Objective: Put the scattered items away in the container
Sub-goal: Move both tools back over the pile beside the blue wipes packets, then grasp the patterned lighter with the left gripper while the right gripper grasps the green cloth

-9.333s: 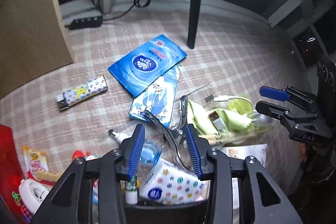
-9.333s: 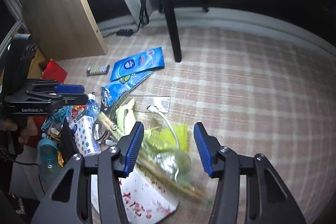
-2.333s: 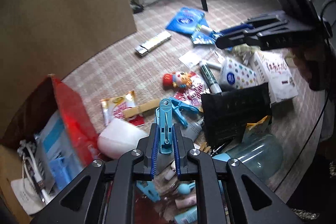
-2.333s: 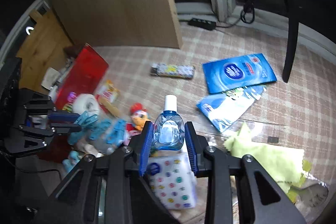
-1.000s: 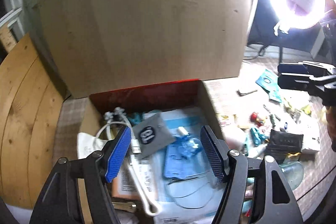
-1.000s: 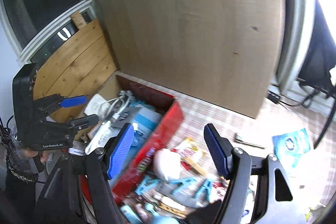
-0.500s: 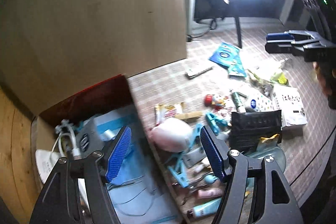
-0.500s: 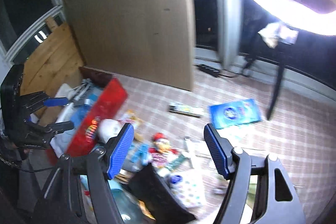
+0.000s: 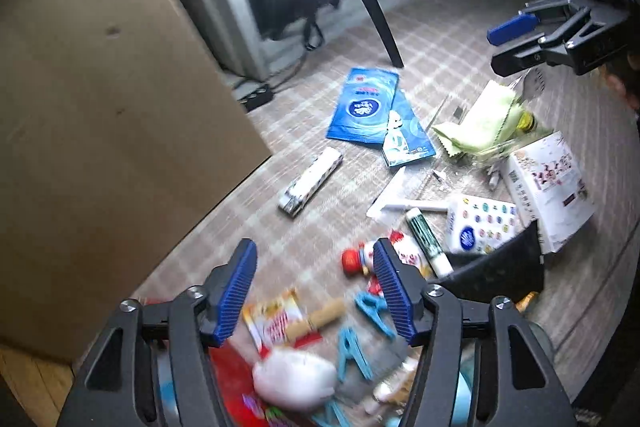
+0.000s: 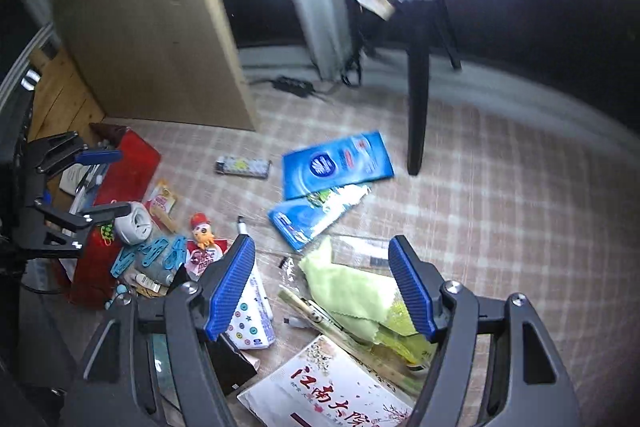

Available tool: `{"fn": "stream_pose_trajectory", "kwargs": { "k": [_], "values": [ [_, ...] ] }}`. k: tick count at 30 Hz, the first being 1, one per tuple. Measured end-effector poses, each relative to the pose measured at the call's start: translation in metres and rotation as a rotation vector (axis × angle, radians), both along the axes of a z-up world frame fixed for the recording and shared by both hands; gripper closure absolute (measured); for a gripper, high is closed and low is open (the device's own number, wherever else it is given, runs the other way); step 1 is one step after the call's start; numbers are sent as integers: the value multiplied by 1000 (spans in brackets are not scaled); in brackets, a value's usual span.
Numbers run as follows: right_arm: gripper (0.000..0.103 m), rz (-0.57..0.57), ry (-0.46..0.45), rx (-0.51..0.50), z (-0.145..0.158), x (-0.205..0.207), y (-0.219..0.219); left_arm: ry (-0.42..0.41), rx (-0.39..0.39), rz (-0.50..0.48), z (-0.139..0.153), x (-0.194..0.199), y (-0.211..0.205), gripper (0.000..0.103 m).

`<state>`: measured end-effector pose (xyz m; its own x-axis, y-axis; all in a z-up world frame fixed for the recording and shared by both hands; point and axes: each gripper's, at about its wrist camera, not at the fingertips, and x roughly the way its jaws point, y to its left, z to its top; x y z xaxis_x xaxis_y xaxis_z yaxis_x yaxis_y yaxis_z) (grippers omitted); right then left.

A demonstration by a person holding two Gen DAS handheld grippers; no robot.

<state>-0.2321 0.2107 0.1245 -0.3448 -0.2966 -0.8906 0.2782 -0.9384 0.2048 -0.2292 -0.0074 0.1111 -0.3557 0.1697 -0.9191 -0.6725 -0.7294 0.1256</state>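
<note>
Clutter lies over the checked cloth, so both tools hang above it with nothing held, probably to choose a next item. The left gripper (image 9: 314,291), at the lower middle of its view, is half wide and its jaws are closing on empty air; below it lie a snack packet (image 9: 276,319) and blue clothes pegs (image 9: 360,331). The right gripper (image 10: 322,289) stands wide over a green cloth (image 10: 348,291) and a dotted tissue pack (image 10: 252,315). The container (image 10: 120,183), a red box at the left of the right view, looks open and already holds cables and papers.
</note>
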Motion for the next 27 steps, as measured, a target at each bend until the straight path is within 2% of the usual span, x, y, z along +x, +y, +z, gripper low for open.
{"fn": "stream_pose_trajectory", "kwargs": {
  "k": [7, 10, 14, 19, 25, 27],
  "values": [
    [35, -89, -77, -73, -37, -33, 6, -20, -59, -87, -31, -35, 31, 51],
    [35, -101, -81, -138, -36, -27, 22, -37, -74, -114, -43, -44, 35, 51],
    [35, -49, -58, -156, -29, -6, 42, -56, -98, -141, -60, -55, 41, 51],
    [35, -31, -125, -150, -48, -4, 55, -86, -96, -149, -75, -68, 51, 51],
    [35, 28, -198, -153, -72, -15, 44, -121, -123, -181, -96, -75, 69, 50],
    [37, 53, -210, -145, -76, -16, 40, -137, -105, -181, -97, -77, 70, 54]
  ]
}}
